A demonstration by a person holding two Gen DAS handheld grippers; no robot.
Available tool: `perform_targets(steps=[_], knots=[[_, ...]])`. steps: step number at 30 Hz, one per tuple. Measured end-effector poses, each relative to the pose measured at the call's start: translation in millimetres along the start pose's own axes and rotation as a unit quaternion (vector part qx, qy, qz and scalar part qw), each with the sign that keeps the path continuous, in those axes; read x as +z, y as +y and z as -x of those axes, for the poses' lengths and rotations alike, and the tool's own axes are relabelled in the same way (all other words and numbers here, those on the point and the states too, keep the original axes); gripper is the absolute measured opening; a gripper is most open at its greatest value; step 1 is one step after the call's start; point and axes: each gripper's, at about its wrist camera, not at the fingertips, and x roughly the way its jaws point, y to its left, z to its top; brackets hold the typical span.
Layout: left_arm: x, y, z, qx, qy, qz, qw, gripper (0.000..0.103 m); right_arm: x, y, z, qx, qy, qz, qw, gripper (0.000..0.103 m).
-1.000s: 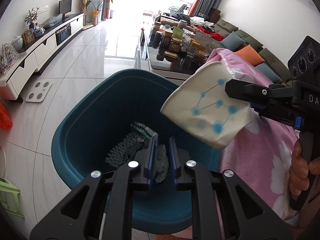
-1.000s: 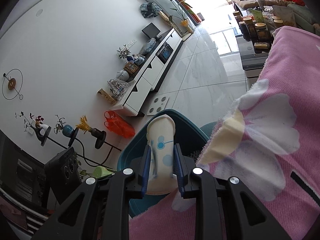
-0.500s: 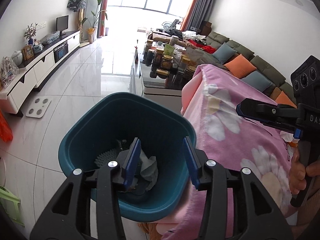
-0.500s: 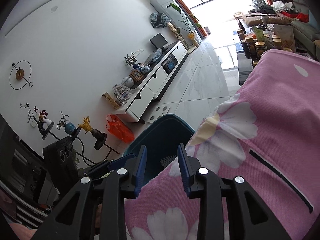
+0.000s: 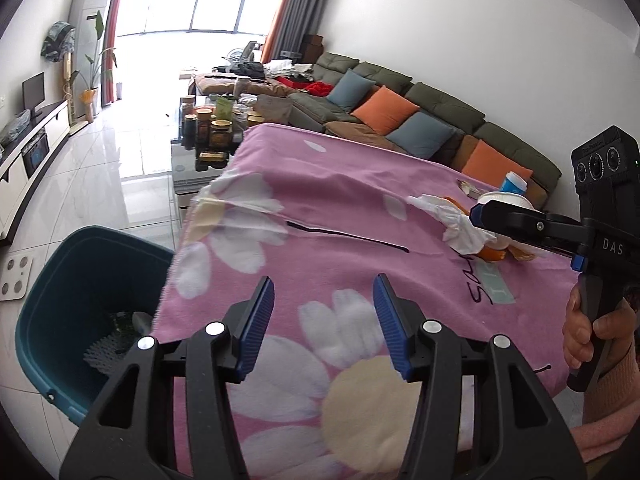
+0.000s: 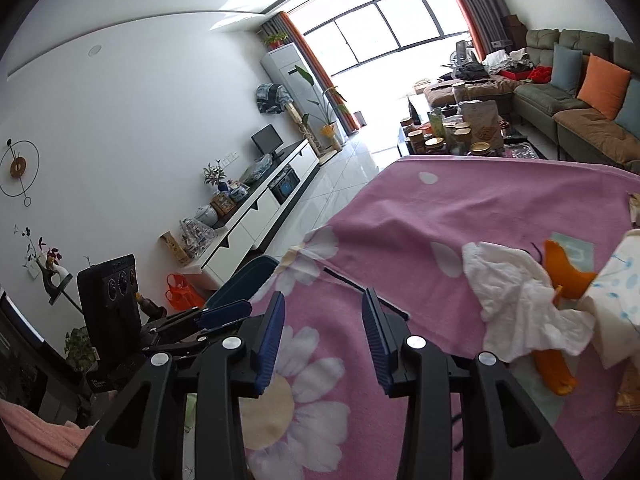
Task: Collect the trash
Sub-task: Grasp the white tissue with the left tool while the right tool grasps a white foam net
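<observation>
- Trash: a crumpled white tissue [image 6: 520,300] lies on the pink flowered blanket [image 5: 360,232] towards its far right edge, as your left wrist camera sees it. It rests against pieces of orange peel [image 6: 560,268] and a white paper wrapper with blue dots [image 6: 616,300].
- In the left wrist view, a white cup [image 5: 504,200] with a blue-and-white container [image 5: 514,182] behind it stands at the same edge, partly hidden by your right gripper.
- A teal bin [image 5: 52,280] stands on the tiled floor against the blanket's left edge. Its bottom holds a white net-like item [image 5: 100,354] and dark scraps that cannot be identified.
- Your left gripper [image 5: 324,320] hangs above the blanket's near left part, over a large white flower print. Its jaws are opening, the blue pads well apart, and nothing lies between them.
- Your right gripper [image 6: 324,336] hangs above the blanket, left of the tissue and clear of it. Its jaws are opening and hold nothing.
- In the left wrist view, your right hand [image 5: 592,328] grips the right tool's handle at the blanket's right edge.
- Beyond the blanket's far edge, a low table [image 5: 188,168] carries jars, and a green sofa [image 5: 440,108] with orange and blue cushions runs along the wall.
</observation>
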Motion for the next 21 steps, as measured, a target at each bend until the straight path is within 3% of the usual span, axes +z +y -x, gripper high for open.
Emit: perform_targets(steps=[8, 21], knots=[[6, -53, -41, -0.055, 0.027, -0.033, 0.9976, 0.053, -17, -55, 70, -0.096, -0.064, -0.039, 0.993, 0.039], [31, -109, -103, -0.099, 0.069, -0.043, 0.9918, 0.055, -33, -132, 141, -0.209, -0.143, -0.099, 0.962, 0.050]])
